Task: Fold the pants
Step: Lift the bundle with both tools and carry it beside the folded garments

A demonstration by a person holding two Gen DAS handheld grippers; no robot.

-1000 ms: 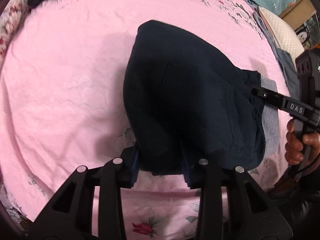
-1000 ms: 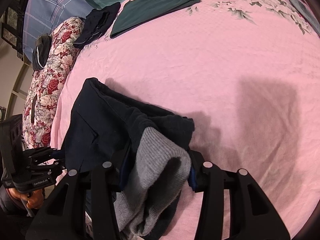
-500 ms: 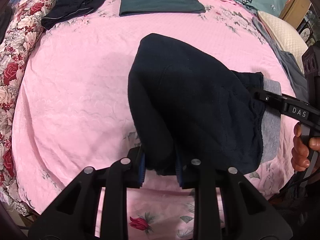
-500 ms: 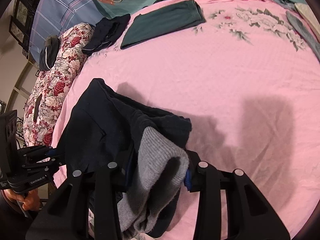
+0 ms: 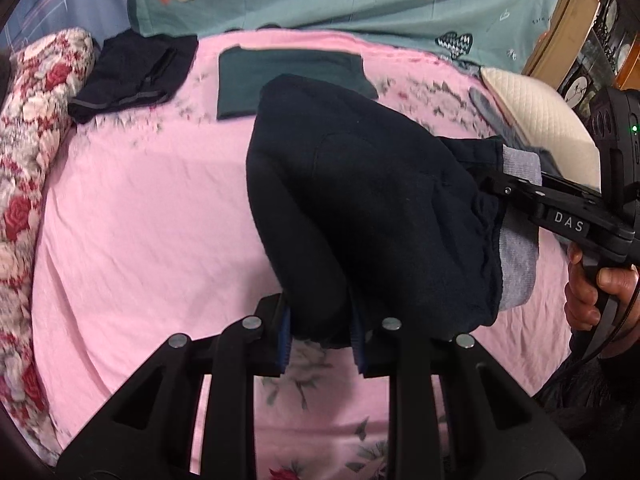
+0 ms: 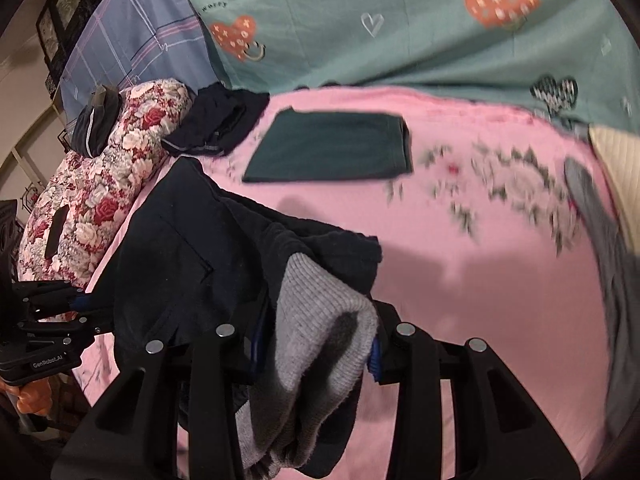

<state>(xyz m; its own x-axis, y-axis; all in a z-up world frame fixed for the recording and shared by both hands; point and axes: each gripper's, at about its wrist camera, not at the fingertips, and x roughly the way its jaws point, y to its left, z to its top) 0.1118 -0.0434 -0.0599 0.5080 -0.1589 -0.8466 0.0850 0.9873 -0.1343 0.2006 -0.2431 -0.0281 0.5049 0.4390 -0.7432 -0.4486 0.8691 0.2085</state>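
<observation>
Both grippers are rising together versus a second ago: left gripper [image 5: 322, 334] clamping narrow on the dark pants [image 5: 372, 208], right gripper [image 6: 316, 354] gripping their grey cuff [image 6: 320, 320], lifting them off the pink bedspread [image 5: 140, 208] for the next fold.

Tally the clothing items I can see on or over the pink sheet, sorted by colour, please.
Dark navy, held up by both tools: 1, the pants with grey lining
Black, crumpled at the far left: 1, a garment
Dark green, folded flat: 1, a garment
Grey, at the right edge: 1, a partly visible garment
Total: 4
</observation>
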